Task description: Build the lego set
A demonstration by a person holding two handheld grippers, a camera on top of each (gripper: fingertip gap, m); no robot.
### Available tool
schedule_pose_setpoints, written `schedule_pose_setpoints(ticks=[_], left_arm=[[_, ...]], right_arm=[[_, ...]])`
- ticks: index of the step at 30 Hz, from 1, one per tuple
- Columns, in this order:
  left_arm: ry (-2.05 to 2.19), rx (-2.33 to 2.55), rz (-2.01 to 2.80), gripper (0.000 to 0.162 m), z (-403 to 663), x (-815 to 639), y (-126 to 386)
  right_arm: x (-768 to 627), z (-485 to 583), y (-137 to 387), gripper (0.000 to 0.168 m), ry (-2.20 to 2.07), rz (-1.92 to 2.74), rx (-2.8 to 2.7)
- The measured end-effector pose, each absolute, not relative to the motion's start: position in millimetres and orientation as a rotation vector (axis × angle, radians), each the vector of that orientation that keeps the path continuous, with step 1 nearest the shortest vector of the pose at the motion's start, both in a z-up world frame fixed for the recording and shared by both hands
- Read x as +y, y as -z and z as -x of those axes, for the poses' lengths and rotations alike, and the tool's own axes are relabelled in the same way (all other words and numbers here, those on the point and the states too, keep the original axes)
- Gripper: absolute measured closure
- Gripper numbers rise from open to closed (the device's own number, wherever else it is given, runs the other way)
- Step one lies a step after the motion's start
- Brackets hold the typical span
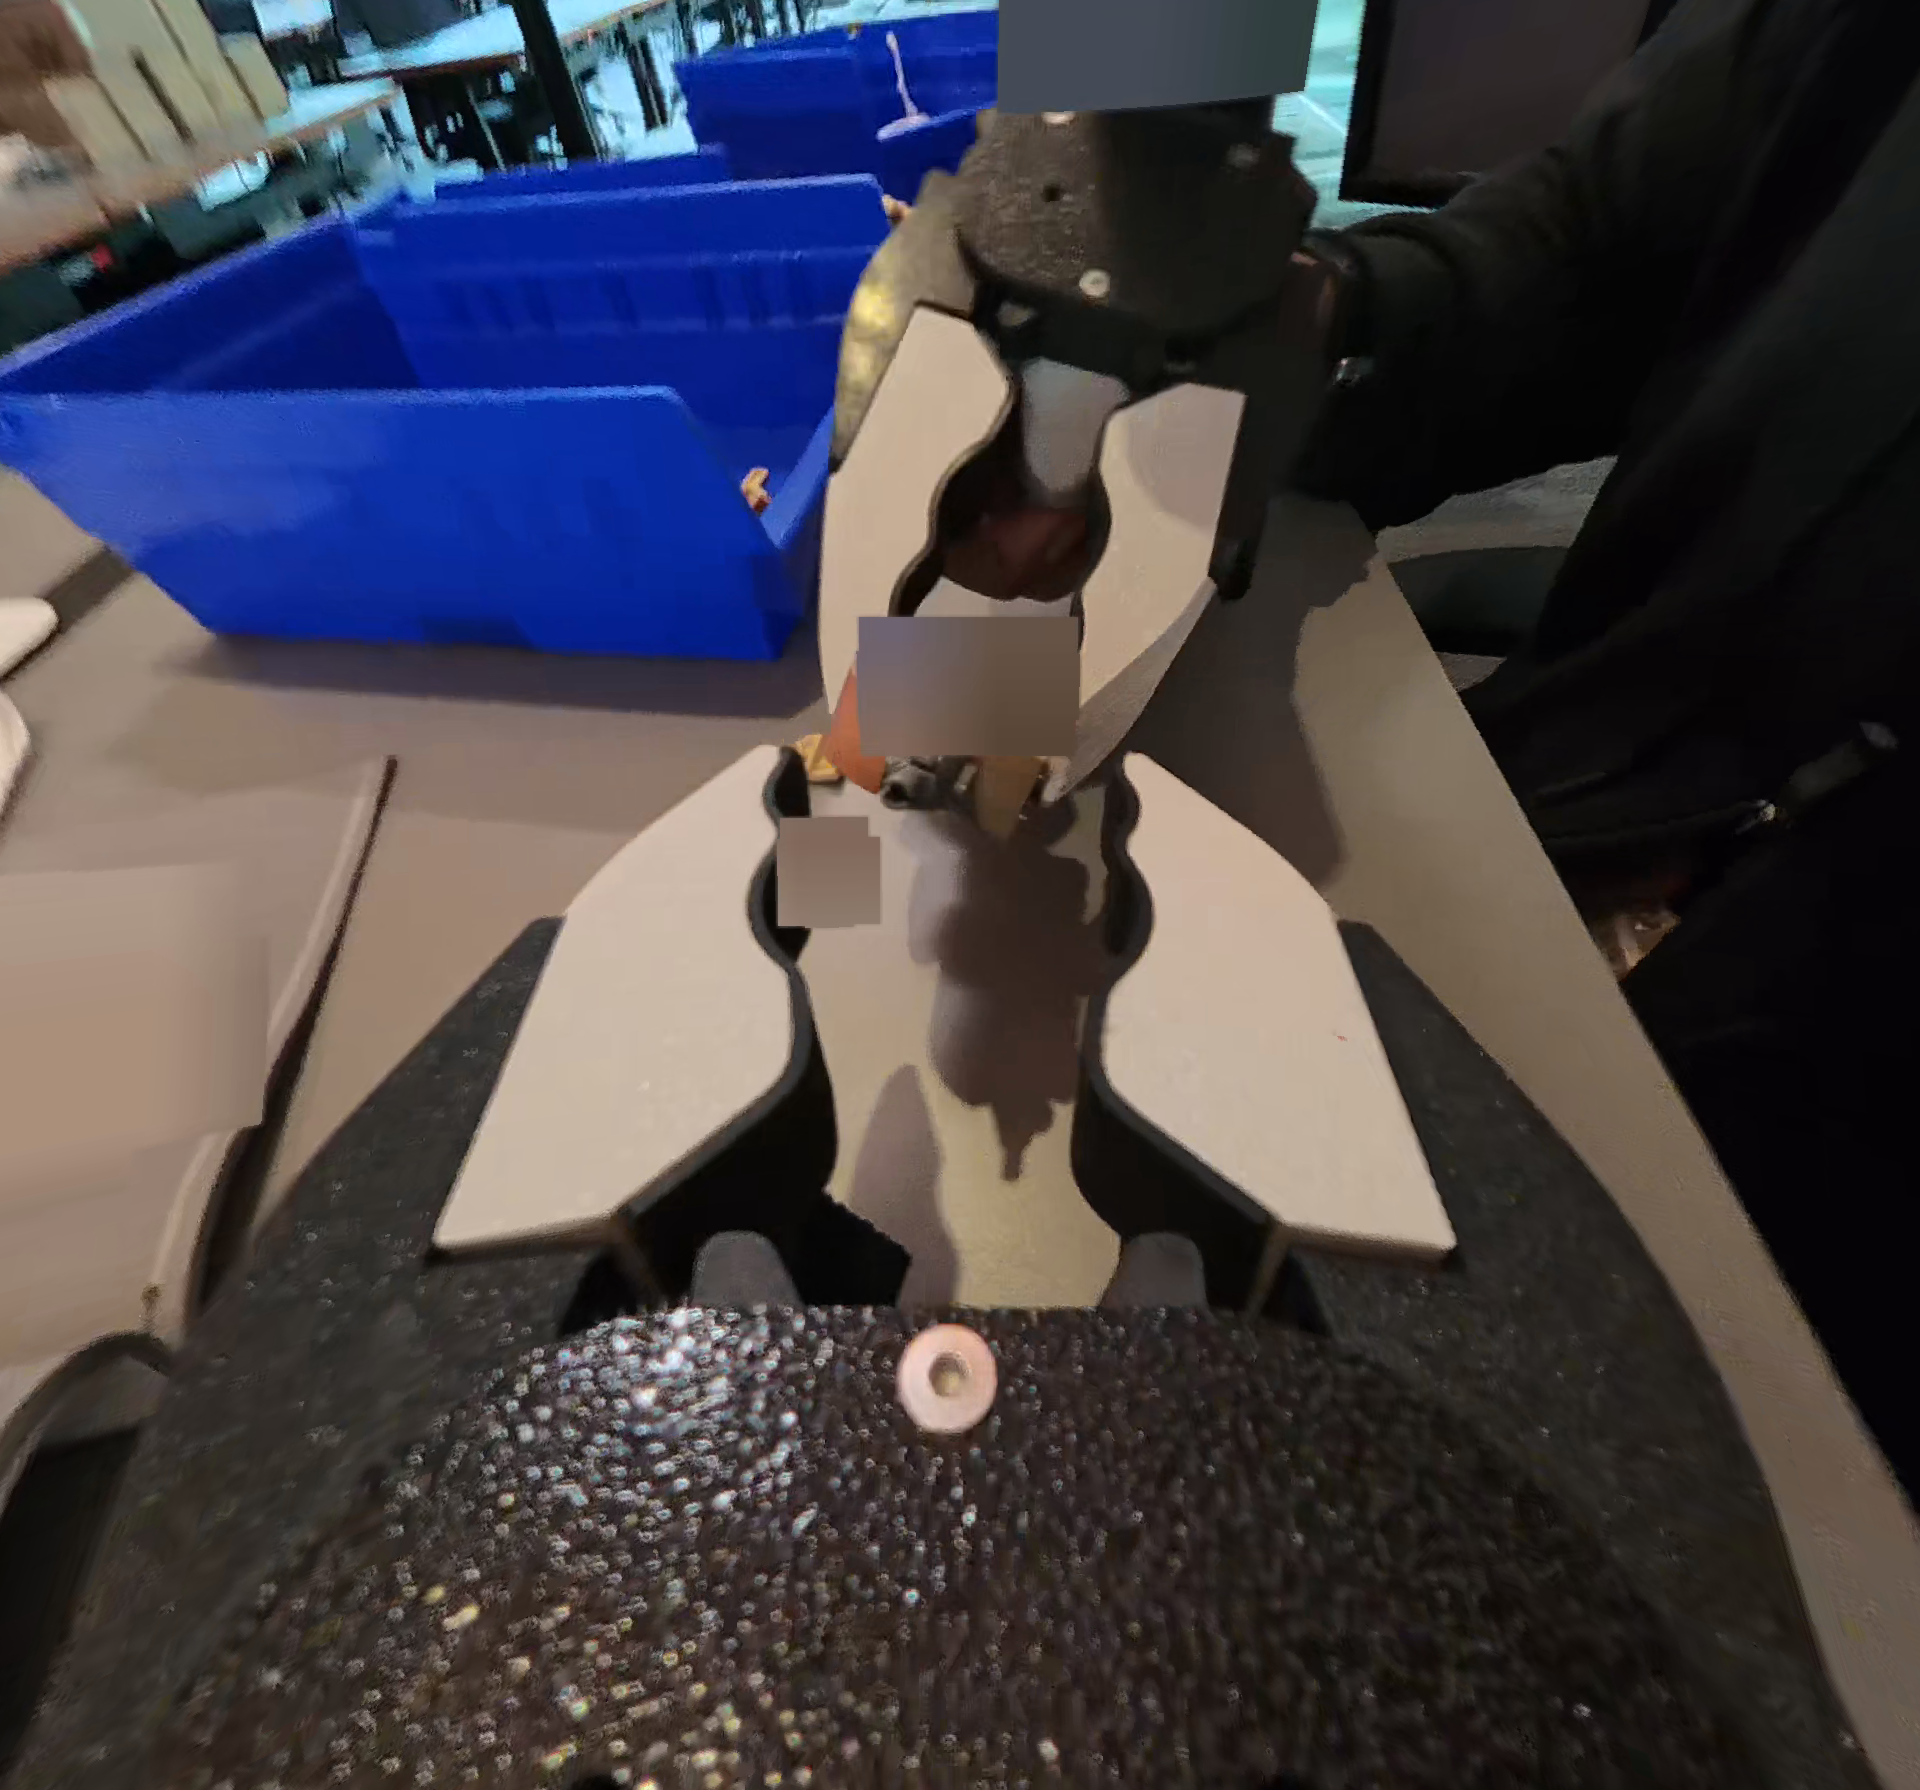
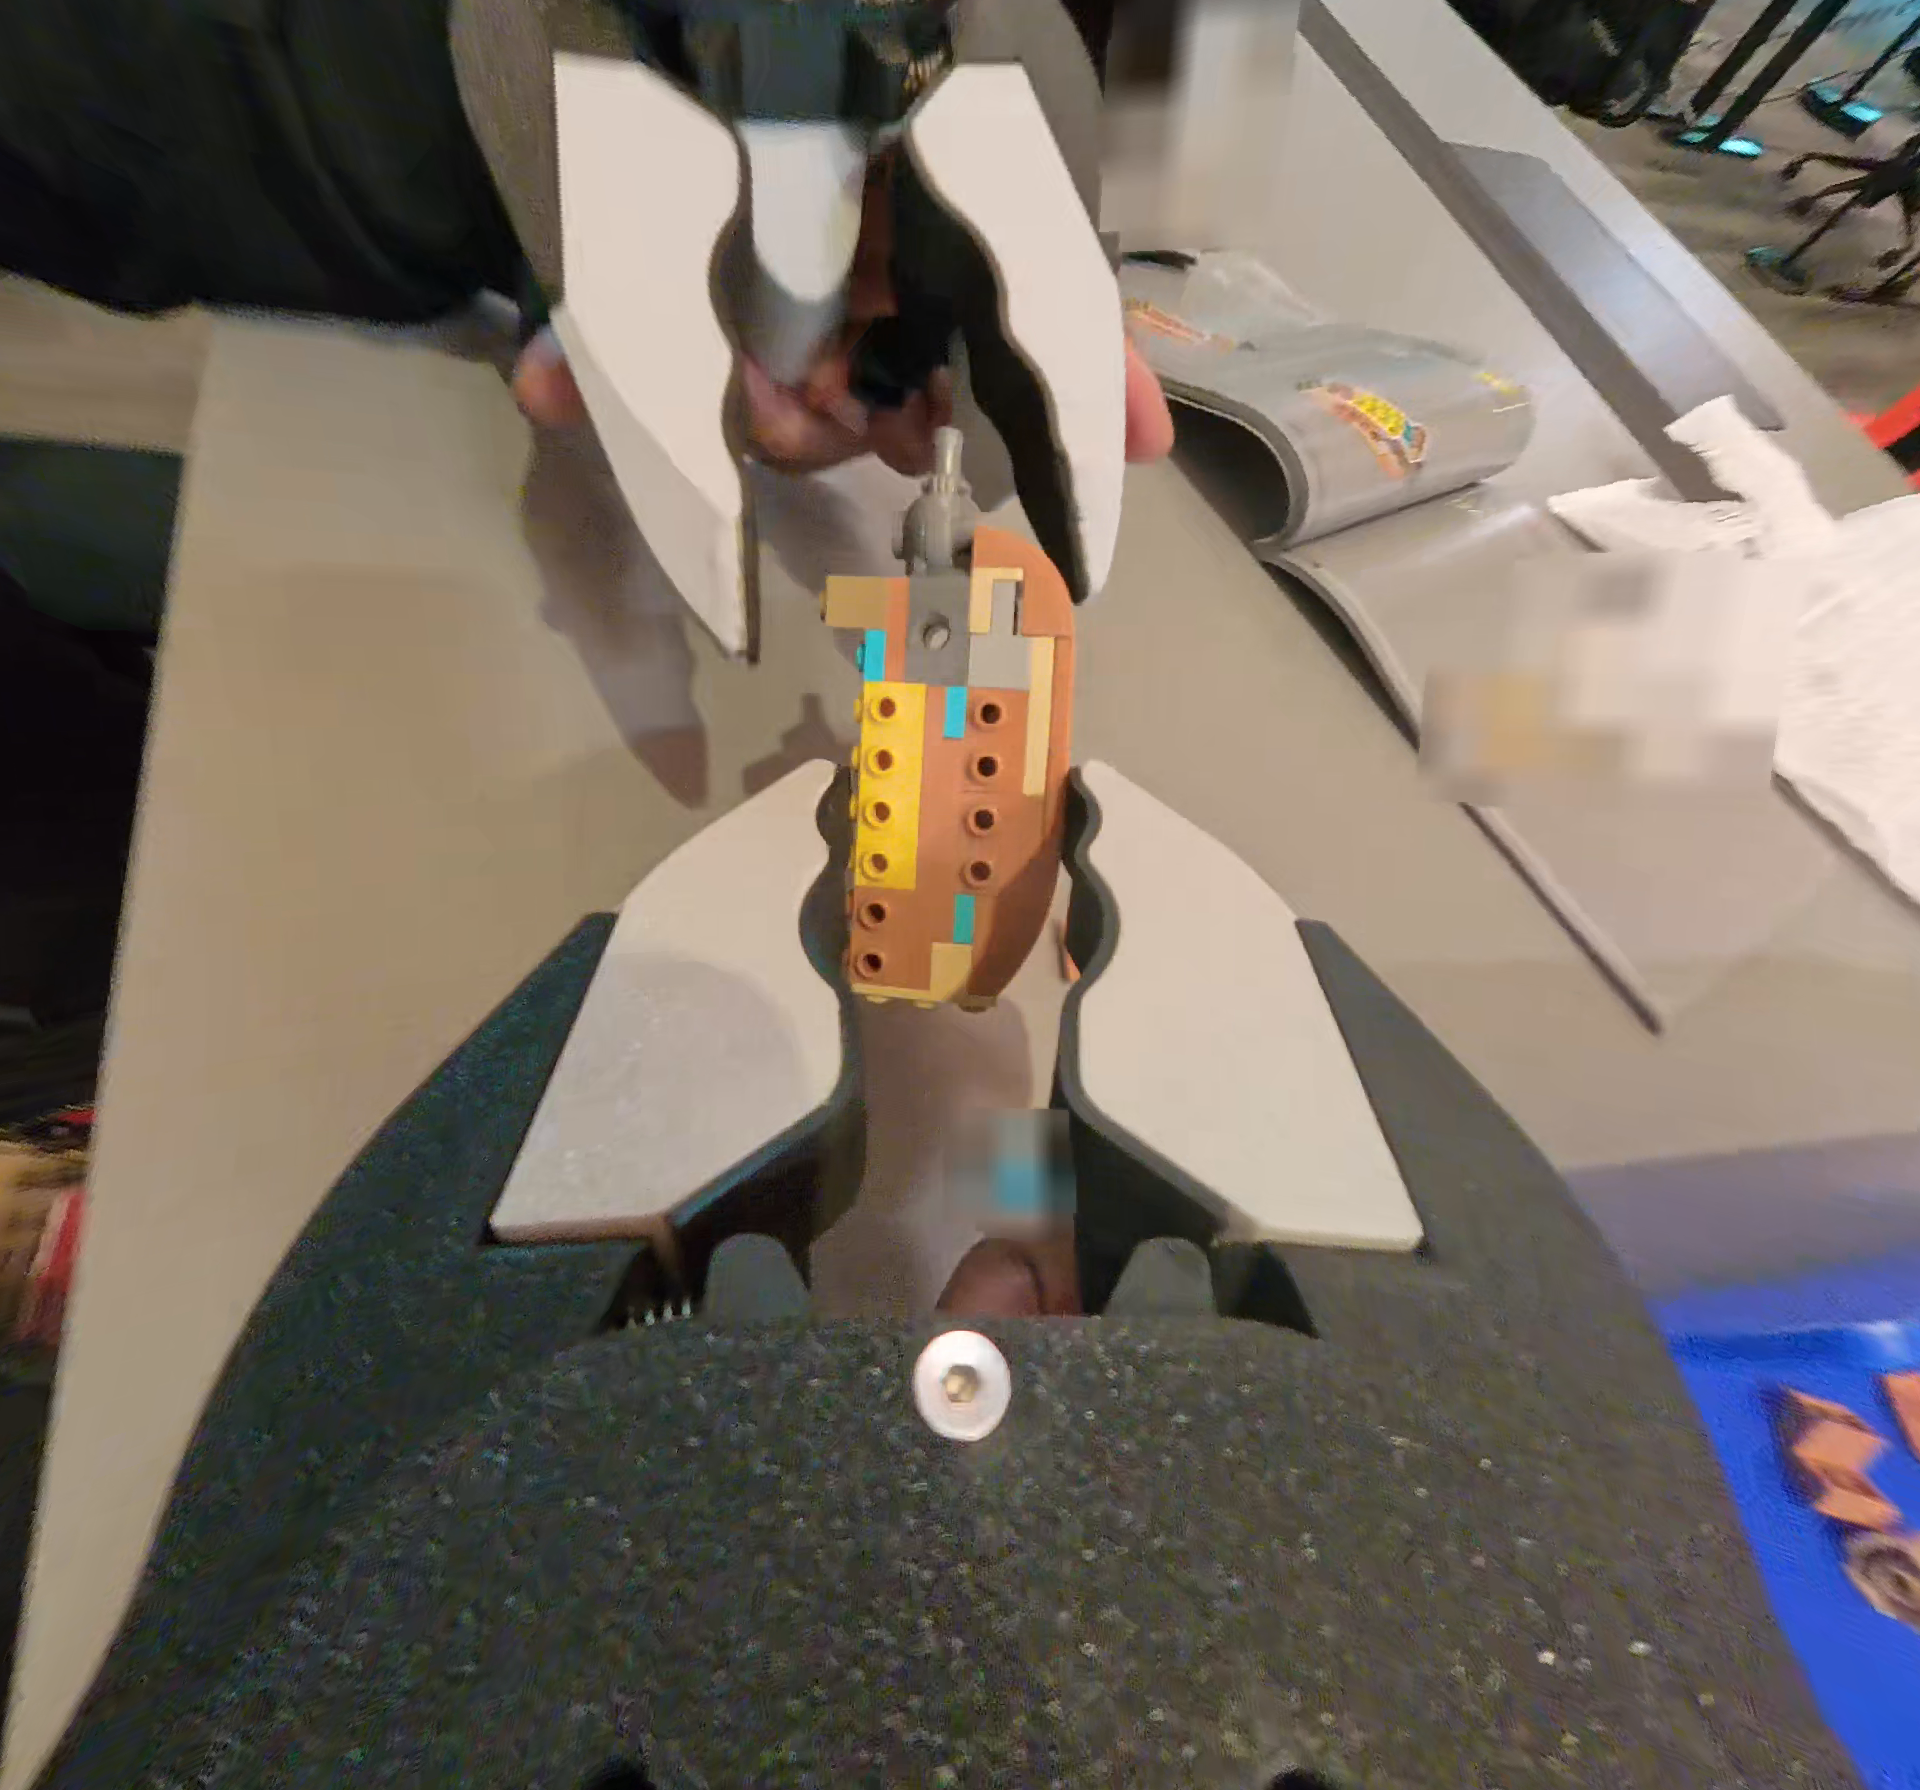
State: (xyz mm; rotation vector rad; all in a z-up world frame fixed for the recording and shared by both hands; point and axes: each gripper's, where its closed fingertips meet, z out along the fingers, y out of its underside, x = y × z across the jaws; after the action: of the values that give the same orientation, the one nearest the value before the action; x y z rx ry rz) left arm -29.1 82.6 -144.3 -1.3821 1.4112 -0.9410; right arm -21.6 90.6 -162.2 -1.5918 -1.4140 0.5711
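Note:
A brown lego model (image 2: 997, 805) with a yellow studded strip, teal tiles and a grey cannon-like piece (image 2: 940, 514) at its far end is clamped between the fingers of my right gripper (image 2: 956, 790), above the grey table (image 2: 364, 701). My left gripper (image 2: 920, 613) faces it from the far side, open, with its fingers on either side of the model's grey end; one fingertip (image 2: 1091, 566) is close to the brown curved edge. In the left wrist view, my left gripper (image 1: 951, 774) is open and empty, and the model (image 1: 852, 753) shows partly in the right gripper (image 1: 956, 753).
Blue bins (image 1: 416, 493) stand on the table's far left. An open instruction booklet (image 2: 1351, 452) and white wrapping (image 2: 1818, 649) lie to one side. A blue box (image 2: 1818, 1428) sits at the near right. A person's dark sleeve (image 1: 1558, 338) reaches in. The grippers are tip to tip, or close to it.

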Motion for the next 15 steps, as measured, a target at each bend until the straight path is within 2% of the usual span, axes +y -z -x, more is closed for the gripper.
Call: schedule_pose_setpoints(ticks=[9,15], left_arm=[[0.905,1.434,1.177,0.119,24,75,137],[0.909,1.435,1.144,0.119,24,72,136]], right_arm=[[77,29,154,0.13,-0.738,1.58,-1.411],[74,31,153,0.13,-0.77,1.569,-1.422]])
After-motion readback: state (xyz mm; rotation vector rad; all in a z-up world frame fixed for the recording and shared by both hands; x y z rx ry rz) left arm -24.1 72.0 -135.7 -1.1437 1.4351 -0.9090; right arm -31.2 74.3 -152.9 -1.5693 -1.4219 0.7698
